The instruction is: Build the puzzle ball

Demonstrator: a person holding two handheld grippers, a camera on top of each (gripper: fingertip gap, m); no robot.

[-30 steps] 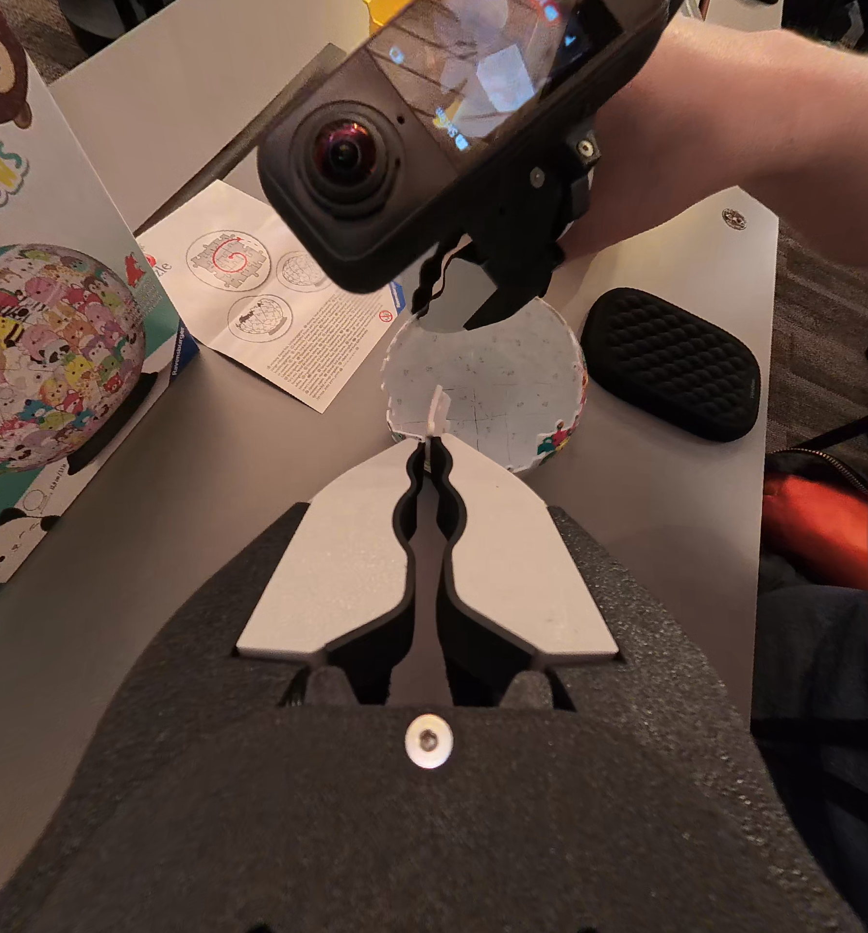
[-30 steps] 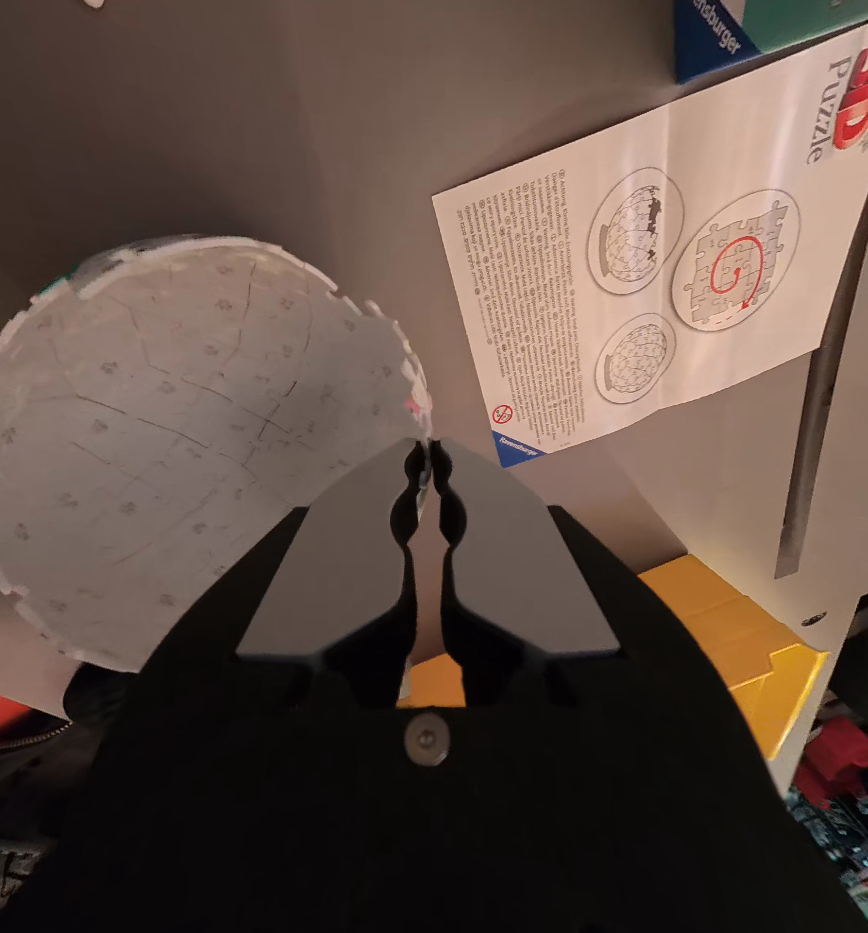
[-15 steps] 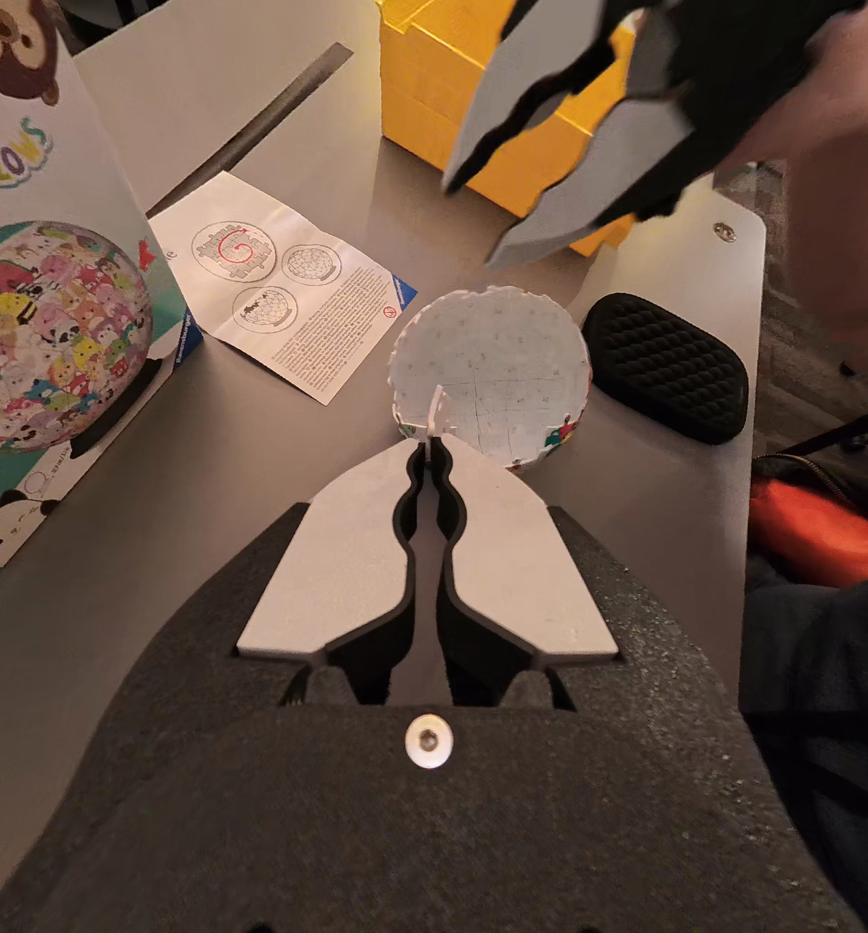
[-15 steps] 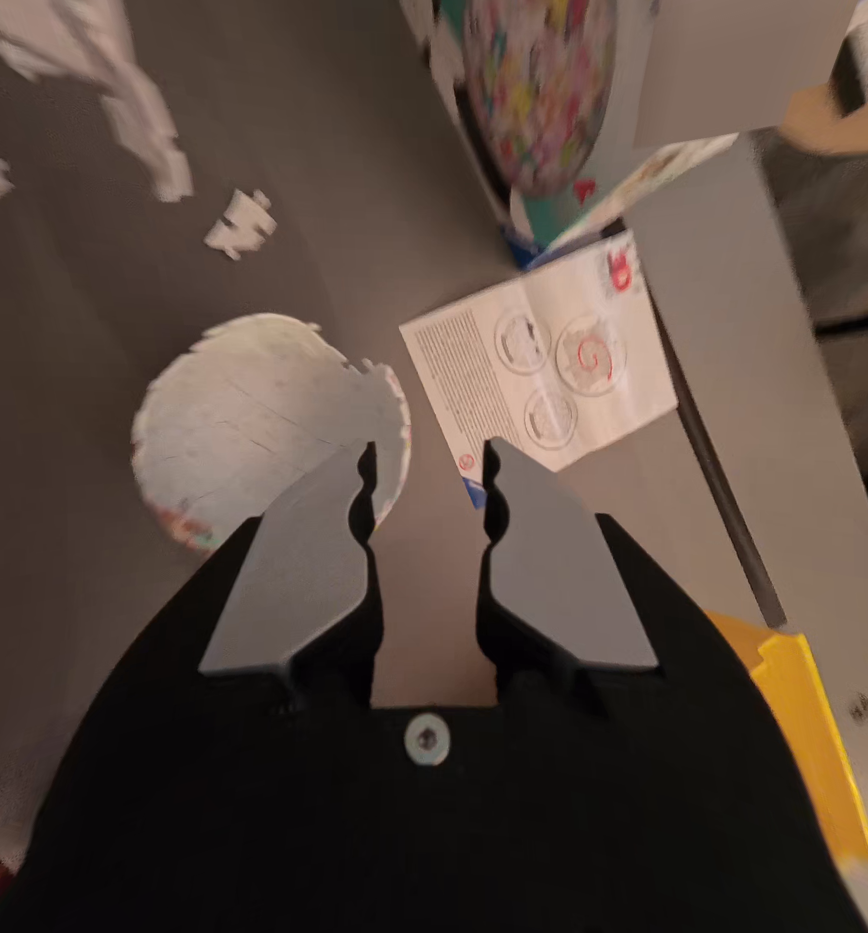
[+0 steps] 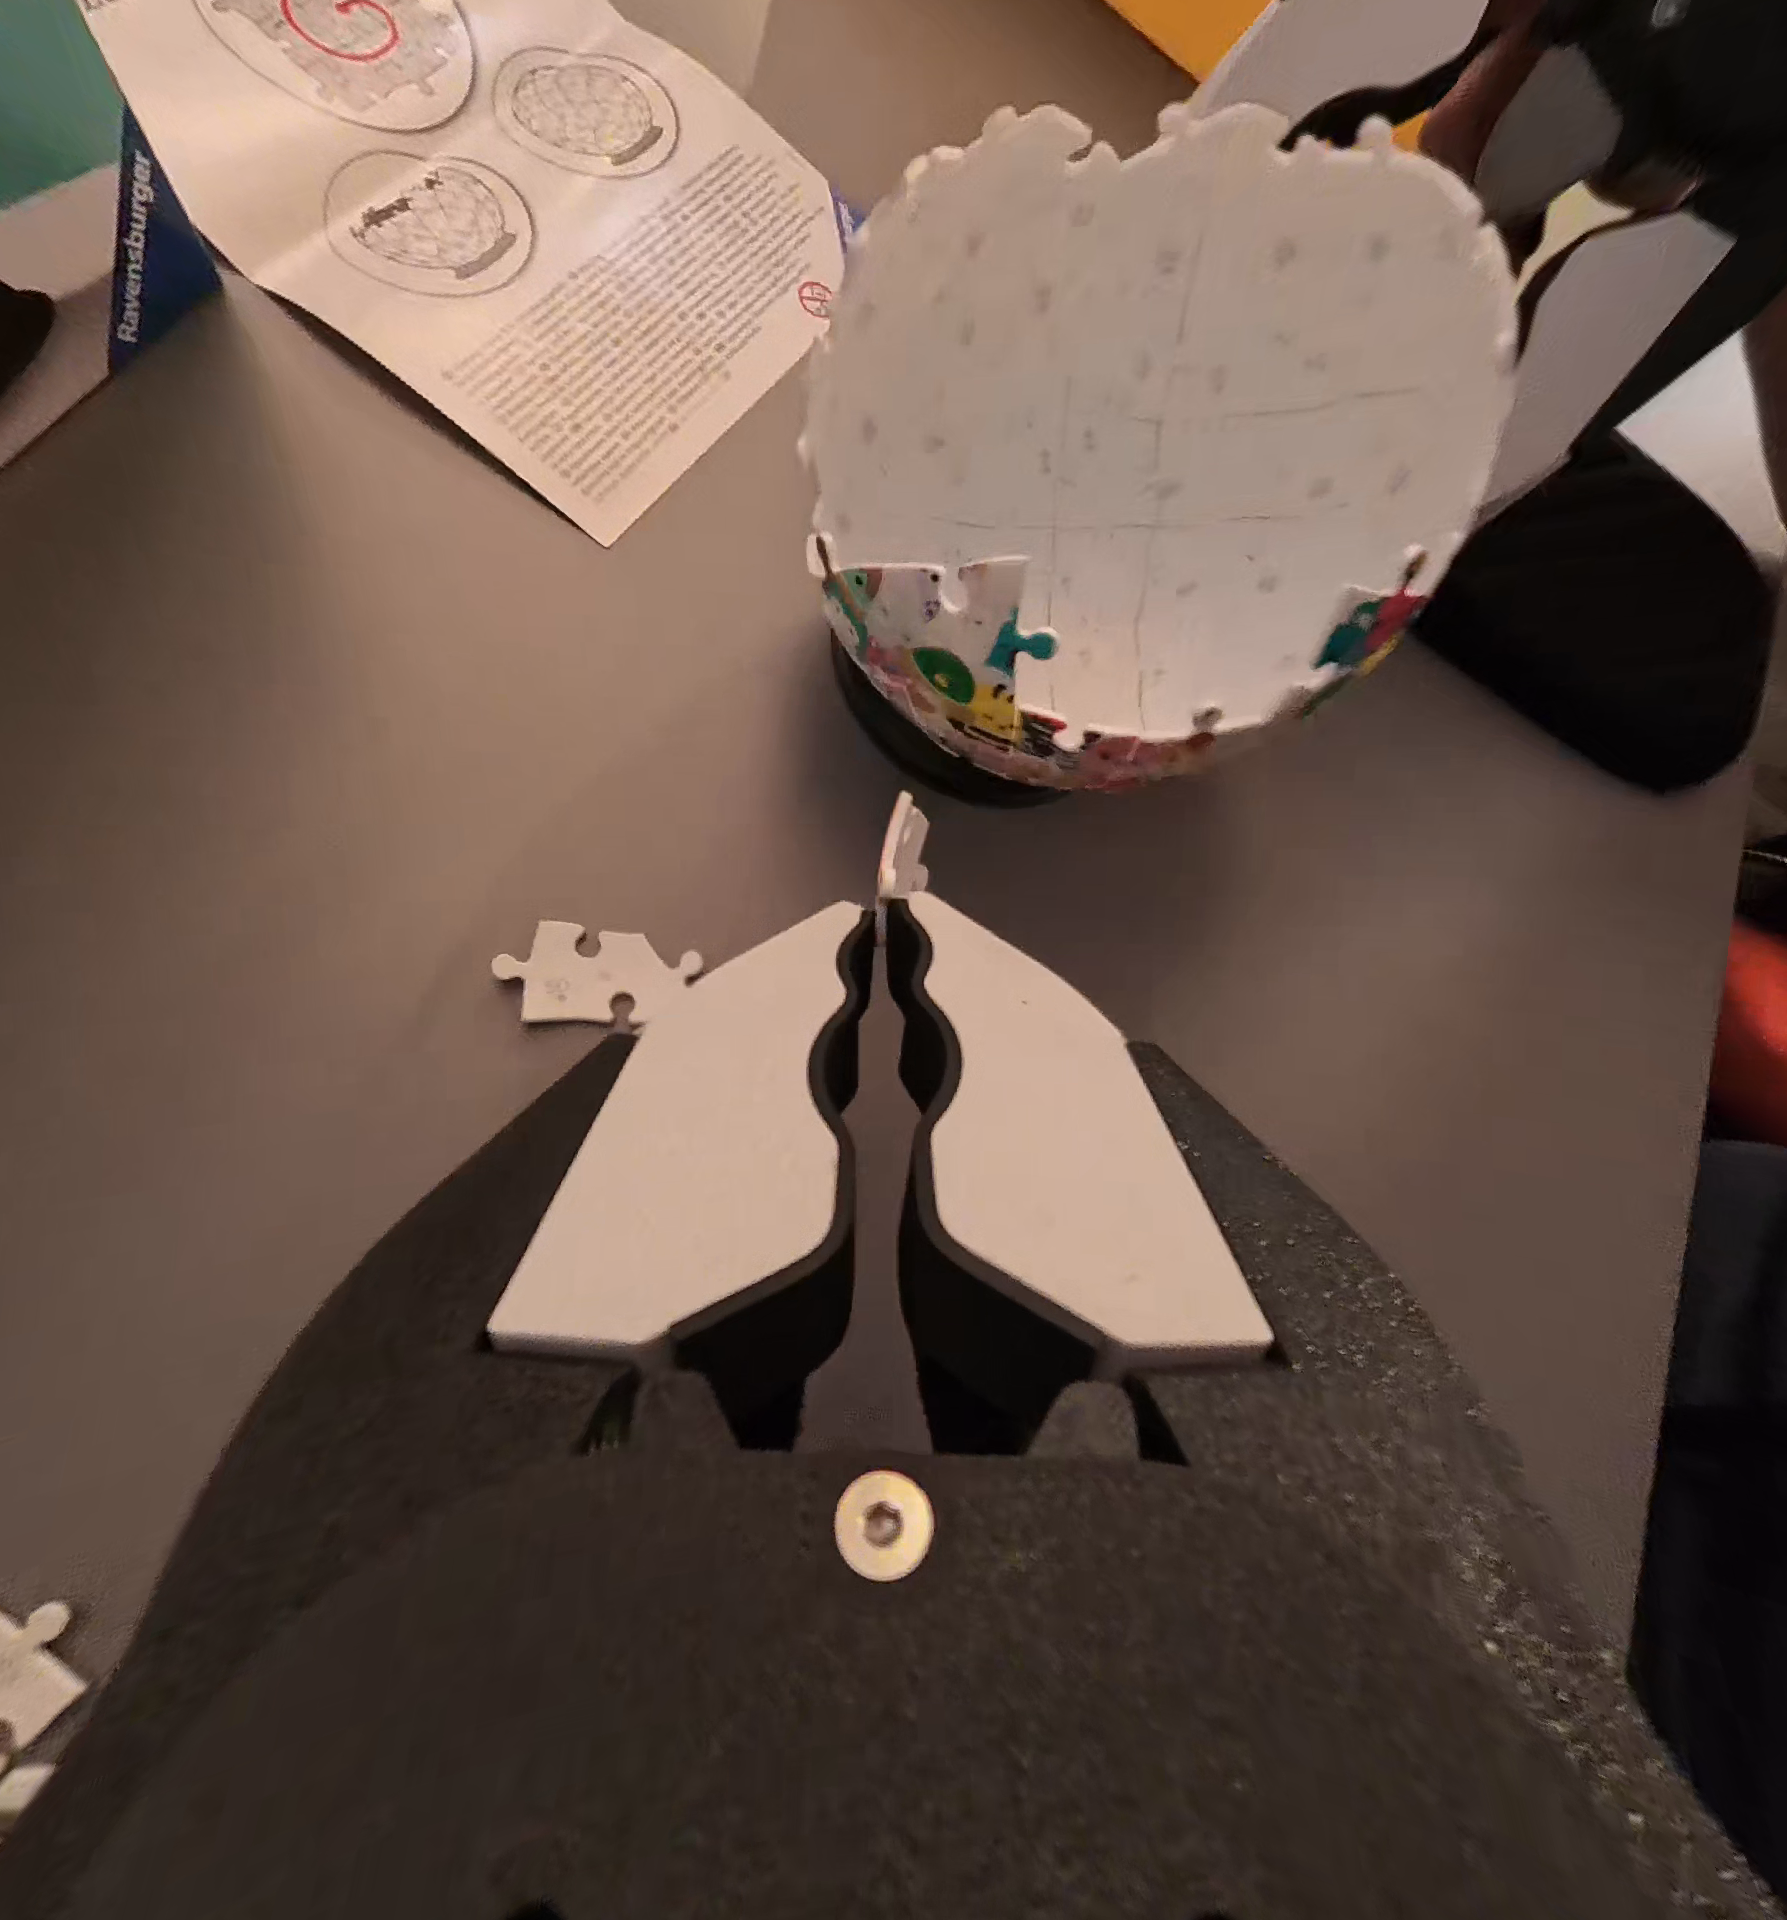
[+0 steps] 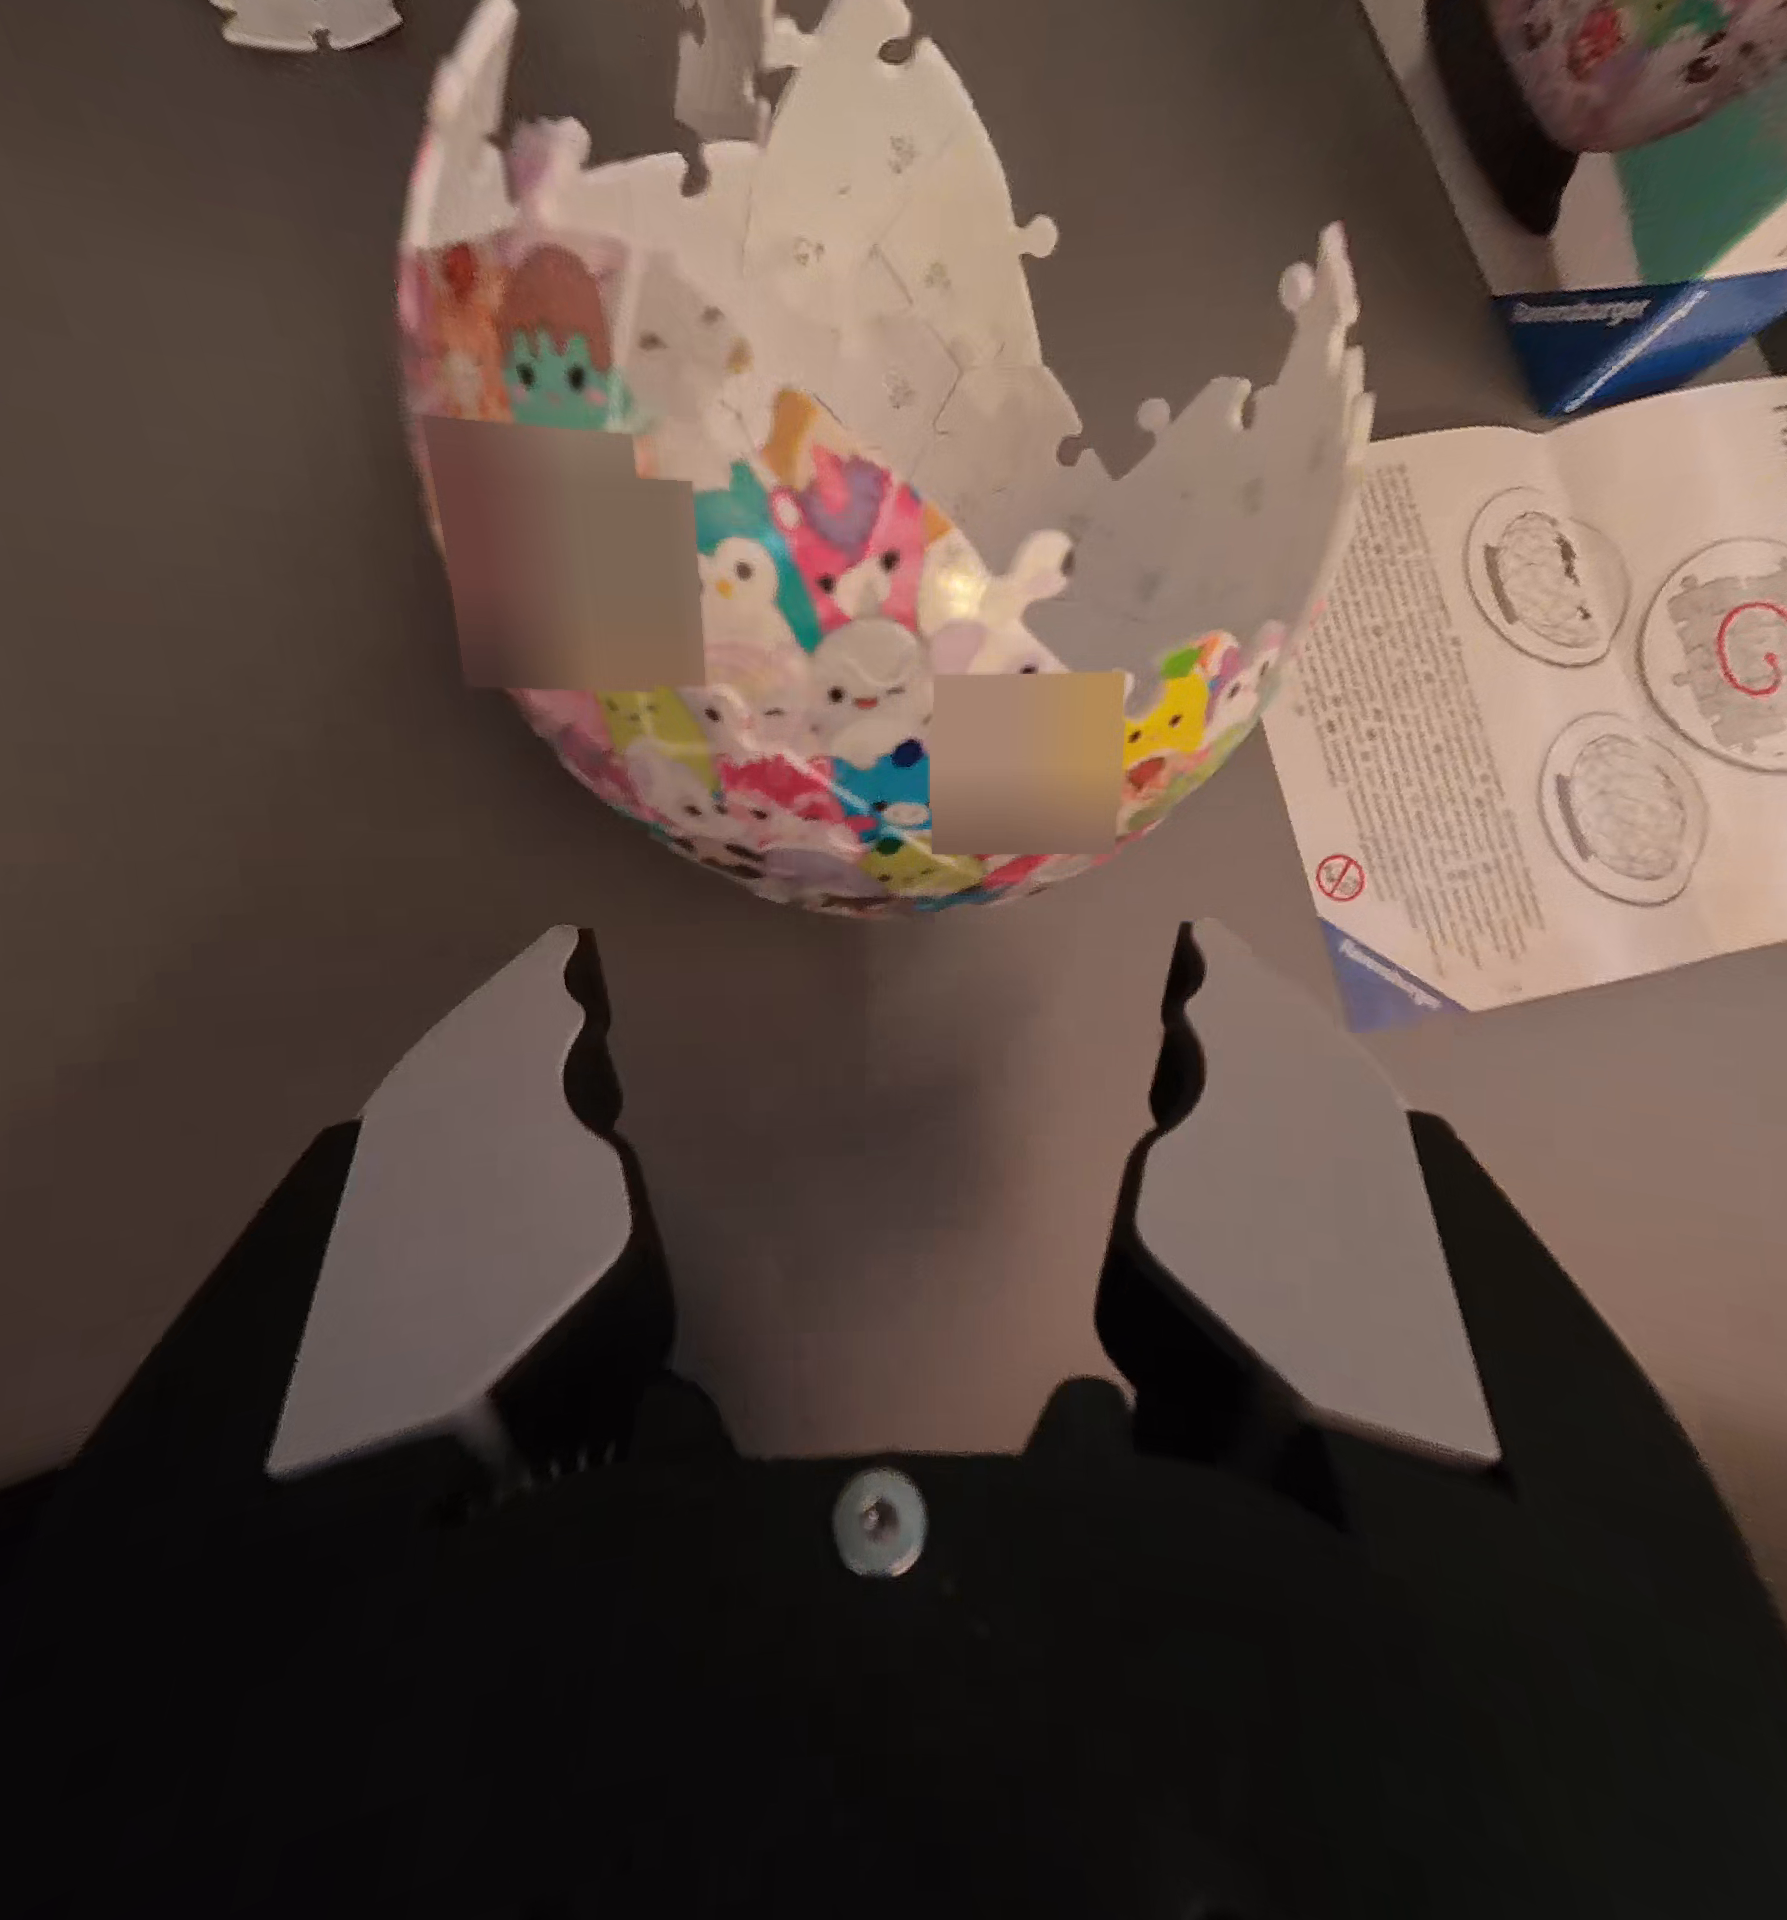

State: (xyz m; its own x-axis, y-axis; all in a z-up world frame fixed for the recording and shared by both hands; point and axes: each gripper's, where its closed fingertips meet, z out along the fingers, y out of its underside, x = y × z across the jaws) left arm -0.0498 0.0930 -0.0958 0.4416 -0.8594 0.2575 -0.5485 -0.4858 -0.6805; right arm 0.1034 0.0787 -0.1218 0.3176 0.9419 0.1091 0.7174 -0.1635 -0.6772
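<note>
The left claw (image 5: 884,920) is clenched on a white puzzle piece (image 5: 904,844) standing upright at its tips, with a loose piece (image 5: 582,971) on the grey worktop (image 5: 245,727) at its 9 o'clock. Beyond, at 12 o'clock, the half-built puzzle ball (image 5: 1149,436) sits on its dark stand, the instruction sheet (image 5: 473,229) at 10 o'clock. The right claw (image 6: 884,935) hangs released, just short of the ball's coloured shell.

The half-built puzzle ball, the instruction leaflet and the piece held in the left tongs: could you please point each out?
Half-built puzzle ball (image 5: 1159,416): left wrist view, on its white inner wall.
Instruction leaflet (image 5: 577,301): left wrist view, on its printed text block.
Held puzzle piece (image 5: 904,847): left wrist view, on the white edge above the tips.
</note>
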